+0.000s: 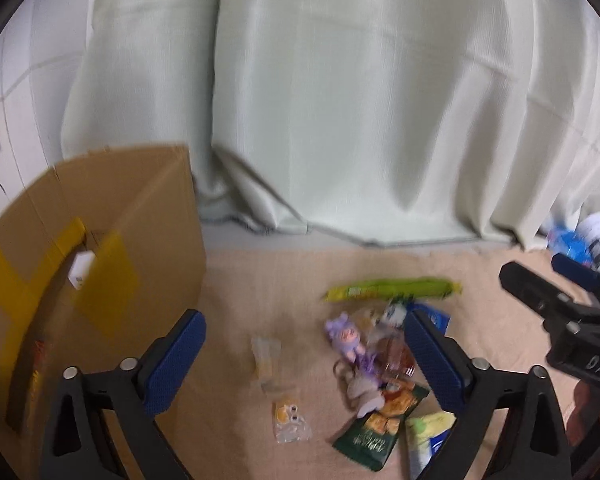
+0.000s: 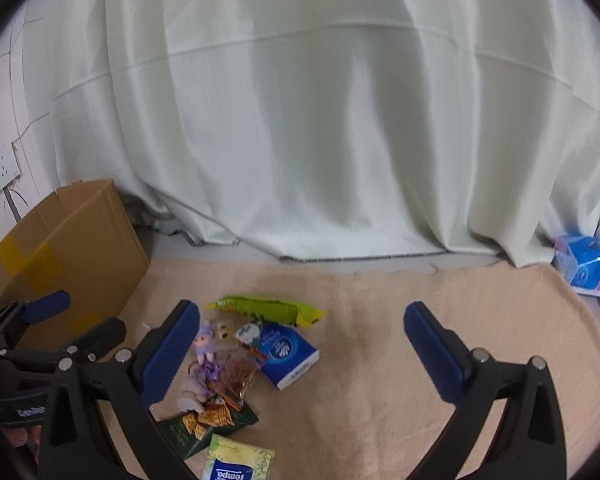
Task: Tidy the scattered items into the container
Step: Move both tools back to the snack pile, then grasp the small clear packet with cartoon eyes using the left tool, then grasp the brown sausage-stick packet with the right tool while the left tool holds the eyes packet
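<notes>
Both my left gripper and right gripper gape wide and empty, poised over the snack pile for the cardboard box.

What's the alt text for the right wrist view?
Open right hand-held gripper above a beige mat strewn with snack packets, a blue tissue pack and a purple doll keychain. A cardboard box stands at left before a pale curtain.

The left tool tilts downward, blue pads spread wide with nothing between them. The right tool, at its 3 o'clock, also tilts down, equally wide and empty.
</notes>
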Tool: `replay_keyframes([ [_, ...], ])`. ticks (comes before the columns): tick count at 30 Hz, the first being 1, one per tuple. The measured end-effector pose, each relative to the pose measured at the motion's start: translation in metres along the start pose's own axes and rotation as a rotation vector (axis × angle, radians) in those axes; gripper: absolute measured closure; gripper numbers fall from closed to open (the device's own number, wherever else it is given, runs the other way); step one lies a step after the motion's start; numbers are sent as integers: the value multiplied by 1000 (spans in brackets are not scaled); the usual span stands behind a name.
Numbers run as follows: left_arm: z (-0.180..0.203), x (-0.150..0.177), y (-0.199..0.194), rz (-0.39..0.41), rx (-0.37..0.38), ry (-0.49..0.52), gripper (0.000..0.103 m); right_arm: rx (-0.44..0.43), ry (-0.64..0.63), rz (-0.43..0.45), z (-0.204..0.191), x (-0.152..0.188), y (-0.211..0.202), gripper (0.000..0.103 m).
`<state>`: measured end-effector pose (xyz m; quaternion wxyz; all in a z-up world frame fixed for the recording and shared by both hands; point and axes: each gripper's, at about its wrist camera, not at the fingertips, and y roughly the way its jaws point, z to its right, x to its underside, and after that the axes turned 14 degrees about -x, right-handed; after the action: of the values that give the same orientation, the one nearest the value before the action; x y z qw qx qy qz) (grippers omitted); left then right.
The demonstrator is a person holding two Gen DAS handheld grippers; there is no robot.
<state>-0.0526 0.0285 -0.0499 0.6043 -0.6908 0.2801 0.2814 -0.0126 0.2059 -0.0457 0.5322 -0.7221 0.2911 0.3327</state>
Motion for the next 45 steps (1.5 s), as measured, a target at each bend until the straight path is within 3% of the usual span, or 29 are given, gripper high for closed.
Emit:
replay_keyframes([
  [4, 7, 22, 22, -52, -29, 24, 7, -29, 25, -39, 4, 17, 11, 0],
  [9, 8, 43, 44, -116, -39, 49, 27, -32, 31, -70, 5, 34, 26, 0],
  [13, 12, 60, 57, -157, -40, 72, 32, -39, 54, -93, 7, 44, 36, 0],
  [15, 12, 66, 61, -166, -46, 83, 43, -32, 56, -108, 7, 47, 40, 0],
  [20, 9, 76, 72, -180, -16, 90, 46, -23, 57, -120, 5, 51, 46, 0],
  [21, 8, 76, 72, -178, -12, 85, 59, -24, 56, -122, 4, 51, 46, 0],
  [24, 5, 74, 69, -182, 17, 89, 75, -26, 41, -133, -1, 52, 49, 0],
  [29, -3, 71, 69, -182, 55, 80, 77, -29, 36, -175, -6, 56, 59, 0],
  [35, -13, 60, 56, -152, 49, 76, 77, -30, 31, -184, -17, 56, 67, 0],
  [38, -17, 53, 53, -132, 41, 57, 77, -31, 51, -193, -18, 54, 72, 8],
  [40, -18, 52, 53, -137, 48, 54, 77, -42, 53, -210, -19, 54, 75, 28],
  [42, -16, 52, 52, -135, 44, 65, 77, -36, 45, -224, -20, 56, 79, 36],
  [45, -16, 52, 50, -132, 43, 68, 77, -41, 35, -236, -21, 57, 83, 38],
])
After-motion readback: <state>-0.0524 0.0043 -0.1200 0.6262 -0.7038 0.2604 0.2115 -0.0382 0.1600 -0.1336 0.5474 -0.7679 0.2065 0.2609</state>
